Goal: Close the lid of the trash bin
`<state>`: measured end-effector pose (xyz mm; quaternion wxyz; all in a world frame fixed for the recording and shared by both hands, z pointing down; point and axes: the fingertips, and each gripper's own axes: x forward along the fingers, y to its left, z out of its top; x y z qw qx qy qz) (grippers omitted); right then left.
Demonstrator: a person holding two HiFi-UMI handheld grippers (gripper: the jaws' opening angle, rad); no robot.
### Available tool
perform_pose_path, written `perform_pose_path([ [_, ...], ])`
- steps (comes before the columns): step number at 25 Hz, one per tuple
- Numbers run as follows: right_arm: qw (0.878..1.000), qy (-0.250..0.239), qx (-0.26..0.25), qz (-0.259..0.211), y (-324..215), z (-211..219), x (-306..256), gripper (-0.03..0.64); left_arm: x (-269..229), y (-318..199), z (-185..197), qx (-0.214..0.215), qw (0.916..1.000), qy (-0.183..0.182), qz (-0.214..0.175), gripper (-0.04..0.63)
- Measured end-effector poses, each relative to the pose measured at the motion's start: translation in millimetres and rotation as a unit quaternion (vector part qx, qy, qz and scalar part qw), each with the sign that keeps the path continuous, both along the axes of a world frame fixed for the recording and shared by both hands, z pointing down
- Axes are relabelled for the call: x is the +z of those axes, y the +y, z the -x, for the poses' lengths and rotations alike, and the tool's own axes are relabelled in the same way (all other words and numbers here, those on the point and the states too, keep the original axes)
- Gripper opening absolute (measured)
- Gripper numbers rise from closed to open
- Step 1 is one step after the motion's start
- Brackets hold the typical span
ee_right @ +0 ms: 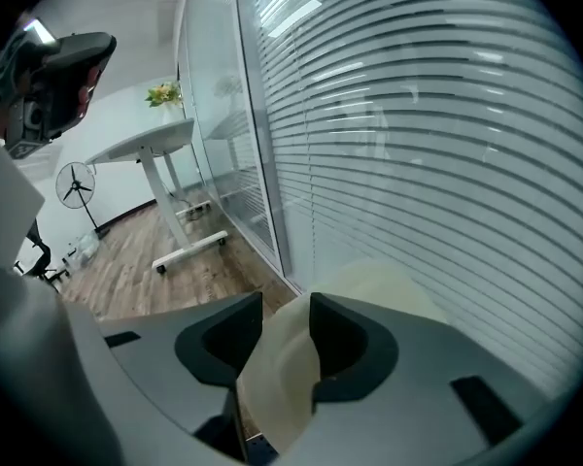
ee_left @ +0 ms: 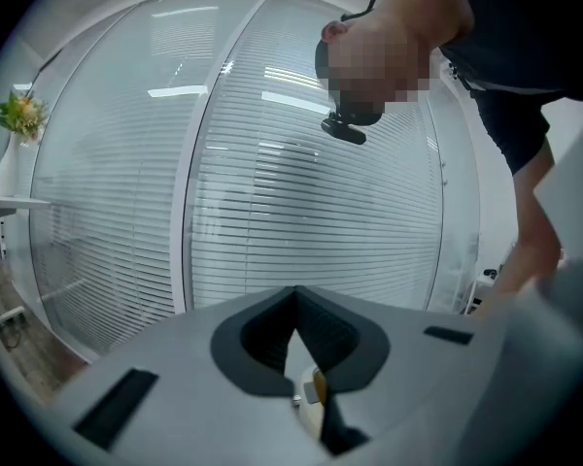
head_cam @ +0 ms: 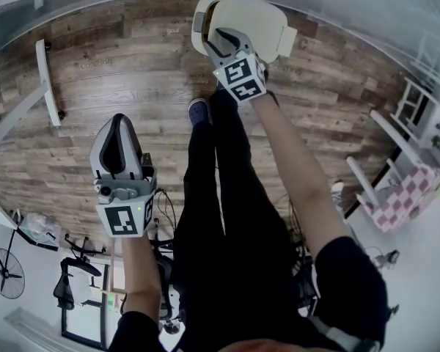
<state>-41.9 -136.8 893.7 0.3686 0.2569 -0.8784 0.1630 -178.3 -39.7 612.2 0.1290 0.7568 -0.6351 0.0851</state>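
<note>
At the far left a white desk frame [head_cam: 47,79] stands well apart on the wood floor [head_cam: 117,57], so that side is open. The left gripper [head_cam: 120,123] hangs out in front of the person's left side, its jaws brought together on nothing. It has no part in this step and is best held there, away from the bin. Between the arms are the person's legs [head_cam: 213,189] and a shoe [head_cam: 198,111], the toe short of the trash bin [head_cam: 271,35].

The right gripper [head_cam: 218,39] reaches forward and down to the bin. Its own view shows the cream lid [ee_right: 379,284] edge-on between jaws set about halfway apart, and they appear to pinch its rim. The lid looks raised and not yet seated, though from above I cannot surely tell lid from body.

To close it well, swing the lid along its hinge arc rather than pressing straight down. Keep the pinch light so the rim can pivot in the pads. Release only as the rim meets the bin's mouth, then draw the jaws back toward the person so they are not caught beneath it.

A glass wall with blinds [ee_right: 418,144] stands just behind the bin, leaving little room beyond. The free room lies back toward the person and to the left. A checked chair [head_cam: 405,193] on the right is well apart.
</note>
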Motion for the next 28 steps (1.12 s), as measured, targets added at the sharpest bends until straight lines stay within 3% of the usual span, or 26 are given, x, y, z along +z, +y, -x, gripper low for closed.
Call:
perform_pose_path([
  [9, 0.998, 0.030, -0.057, 0.005, 5, 9, 28, 0.144, 13, -8, 8, -0.011, 0.9999, 0.002, 0.011, 0.006],
  [16, 0.999, 0.018, -0.041, 0.017, -1, 11, 39, 0.094, 23, -8, 19, -0.029, 0.9993, 0.012, 0.019, 0.006],
  [28, 0.992, 0.094, -0.082, 0.014, 4, 14, 73, 0.094, 30, -4, 20, -0.042, 0.9988, 0.014, 0.023, 0.006],
])
